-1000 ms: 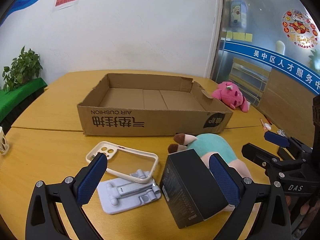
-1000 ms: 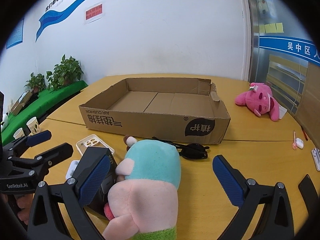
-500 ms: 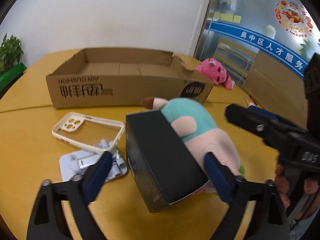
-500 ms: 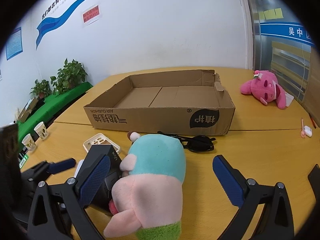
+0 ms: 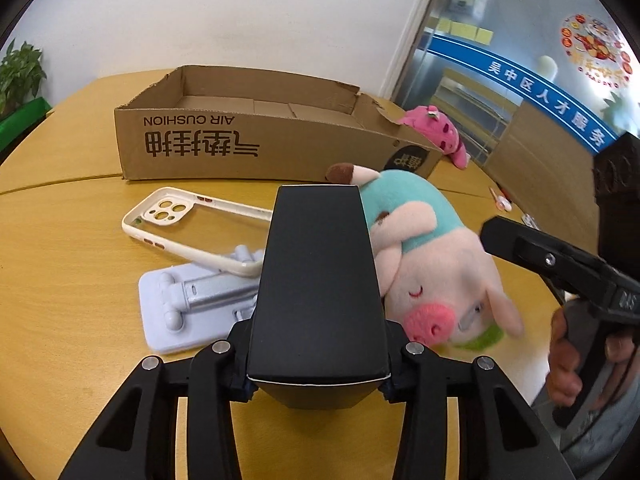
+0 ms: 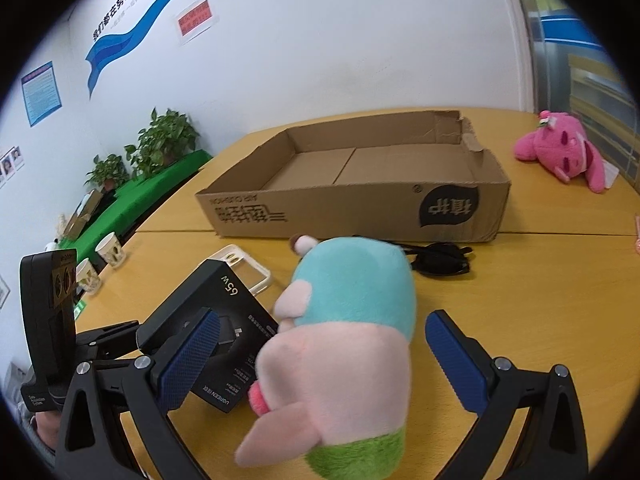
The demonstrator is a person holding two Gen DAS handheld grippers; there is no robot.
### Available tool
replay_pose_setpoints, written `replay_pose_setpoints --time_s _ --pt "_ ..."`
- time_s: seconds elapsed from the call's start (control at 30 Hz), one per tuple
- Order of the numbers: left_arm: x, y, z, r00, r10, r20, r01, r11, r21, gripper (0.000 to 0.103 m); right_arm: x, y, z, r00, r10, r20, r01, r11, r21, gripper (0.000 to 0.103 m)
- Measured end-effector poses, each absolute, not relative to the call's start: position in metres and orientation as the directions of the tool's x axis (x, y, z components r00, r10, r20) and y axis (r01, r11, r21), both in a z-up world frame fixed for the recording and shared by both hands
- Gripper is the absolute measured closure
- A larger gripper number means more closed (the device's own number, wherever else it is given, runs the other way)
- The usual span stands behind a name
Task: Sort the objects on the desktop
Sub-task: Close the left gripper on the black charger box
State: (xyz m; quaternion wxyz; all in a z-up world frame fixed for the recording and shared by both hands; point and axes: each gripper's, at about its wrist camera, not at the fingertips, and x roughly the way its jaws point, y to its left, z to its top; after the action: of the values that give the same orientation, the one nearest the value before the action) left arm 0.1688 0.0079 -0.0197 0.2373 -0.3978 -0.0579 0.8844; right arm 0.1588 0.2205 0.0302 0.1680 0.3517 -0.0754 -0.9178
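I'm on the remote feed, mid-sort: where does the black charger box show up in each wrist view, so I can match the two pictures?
Left wrist: the black charger box fills the bottom centre, between the closing jaws of the left gripper.
Right wrist: lower left, tilted, against the pig plush, partly behind the right gripper.
Shared landmark: the cardboard box, behind it in both.
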Motion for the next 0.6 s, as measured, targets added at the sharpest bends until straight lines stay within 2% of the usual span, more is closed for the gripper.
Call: replay_pose_setpoints --time_s 0.27,0.4,0.5,0.6 --pt "0.191 -0.028 -0.017 -0.557 0.545 -0.627 -0.420 -0.836 -0.353 0.058 0.167 0.191 0.031 -0.623 -0.513 -0.591 0.400 -0.858 0.322 0.000" --pt "0.199 -0.038 0.004 -0.557 0.626 -0.546 -0.468 -0.780 -0.416 0.058 0.171 0.181 0.045 -0.595 -0.581 -0.554 0.471 -0.812 0.345 0.000" --pt "0.201 -0.037 0.025 -0.555 0.669 -0.494 -0.525 -0.742 -0.416 0.058 0.172 0.175 0.052 -0.576 -0.616 -0.537 0.516 -0.784 0.345 0.000" --pt "0.197 -0.039 0.044 -0.528 0.734 -0.427 -0.567 -0.679 -0.466 0.058 0.166 0.180 0.052 -0.533 -0.674 -0.511 0.528 -0.737 0.423 0.000"
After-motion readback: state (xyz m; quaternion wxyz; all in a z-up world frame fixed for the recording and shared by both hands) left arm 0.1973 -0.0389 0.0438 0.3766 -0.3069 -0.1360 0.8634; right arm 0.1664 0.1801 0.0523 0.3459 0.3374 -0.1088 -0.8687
